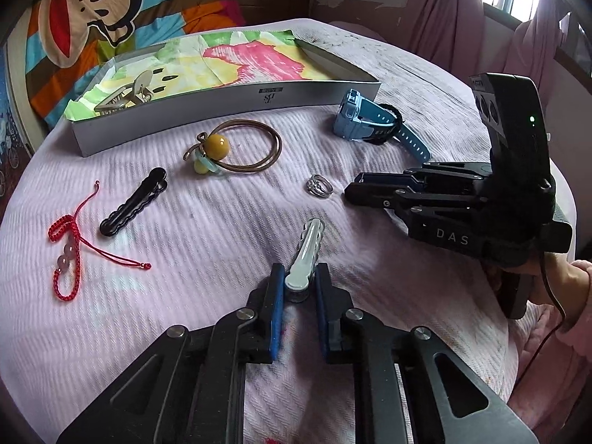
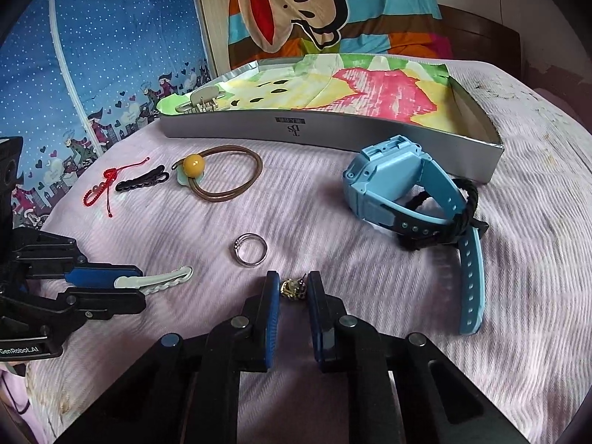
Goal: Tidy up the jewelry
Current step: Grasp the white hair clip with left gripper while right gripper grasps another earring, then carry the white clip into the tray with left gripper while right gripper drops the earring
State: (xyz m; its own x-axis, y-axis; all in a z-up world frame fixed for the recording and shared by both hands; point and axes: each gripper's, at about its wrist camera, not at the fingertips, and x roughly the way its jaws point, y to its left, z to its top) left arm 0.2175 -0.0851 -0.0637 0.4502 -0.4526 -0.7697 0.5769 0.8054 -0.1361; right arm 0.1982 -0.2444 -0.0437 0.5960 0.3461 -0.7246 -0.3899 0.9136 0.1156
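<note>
My left gripper (image 1: 299, 277) is shut on the wide end of a white hair clip (image 1: 308, 255), low over the pink cloth; the clip also shows in the right wrist view (image 2: 155, 280). My right gripper (image 2: 293, 286) is shut on a small gold earring (image 2: 293, 289). A silver ring (image 2: 250, 249) lies just ahead of it. A blue watch (image 2: 399, 192), a brown hair tie with a yellow bead (image 1: 236, 146), a black clip (image 1: 133, 201) and a red cord bracelet (image 1: 70, 244) lie on the cloth. A beige claw clip (image 1: 125, 92) sits in the box (image 1: 236, 100).
The long shallow box lined with a colourful cloth stands at the far side of the round table (image 1: 222, 333). A monkey-print blanket (image 2: 296, 0) hangs behind it. Pink curtains (image 1: 444, 11) and a window are at the far right.
</note>
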